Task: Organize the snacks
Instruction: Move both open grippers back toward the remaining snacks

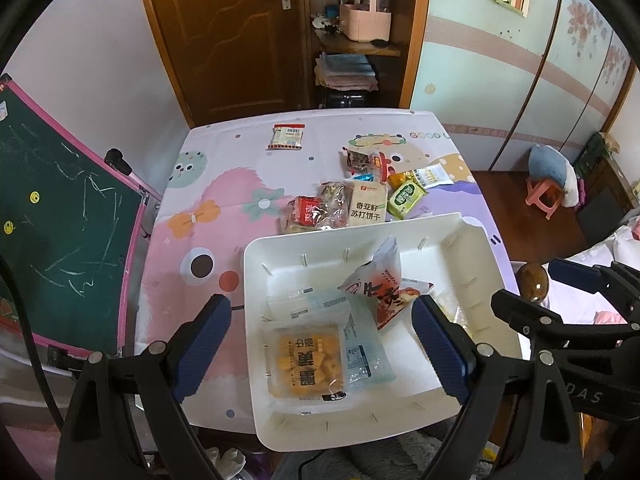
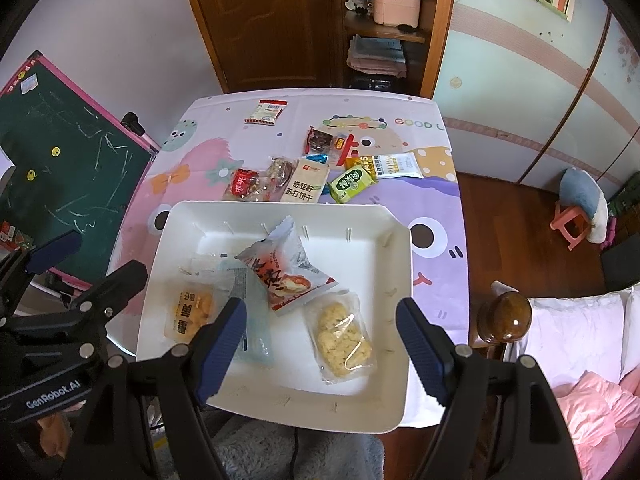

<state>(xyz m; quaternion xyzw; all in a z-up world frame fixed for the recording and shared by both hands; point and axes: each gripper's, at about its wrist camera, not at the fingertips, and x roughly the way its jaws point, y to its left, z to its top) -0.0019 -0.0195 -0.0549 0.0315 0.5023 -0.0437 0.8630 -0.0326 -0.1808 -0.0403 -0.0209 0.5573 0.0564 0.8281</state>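
Left wrist cam first: the left tongs [image 1: 322, 340] are spread wide with nothing between them, hanging over the near-left part of the white tray [image 1: 256, 292]. The tray sits at the near edge of the counter [image 1: 208, 184], which has a cartoon-print cloth on it. Inside the tray there's an orange snack pack [image 1: 306, 364] close to the near-left corner, a pale blue pack [image 1: 360, 356] tucked partly under it, and a red-and-white pack [image 1: 380, 284] propped up toward the tray's middle. Just past the tray's far rim is a bunch of loose snacks: a white cracker pack [image 1: 368, 206], a red pack [image 1: 306, 214] to its left and a green pack [image 1: 406, 198] to its right. One red-topped packet [image 1: 286, 137] lies alone, well beyond the tray near the counter's far edge. The right tongs show up at the tray's right side, but I can't tell their gap from here.

Right wrist cam: the right tongs [image 2: 322, 354] are also spread wide and empty, above the near half of the tray [image 2: 400, 264]. A clear pack of yellow crumbly stuff [image 2: 344, 338] lies in the tray's near-right area, right between the fingers in the picture. The red-and-white pack [image 2: 286, 276] sits mid-tray, touching the pale blue pack [image 2: 252, 320], with the orange snack pack [image 2: 192, 312] at the tray's left side
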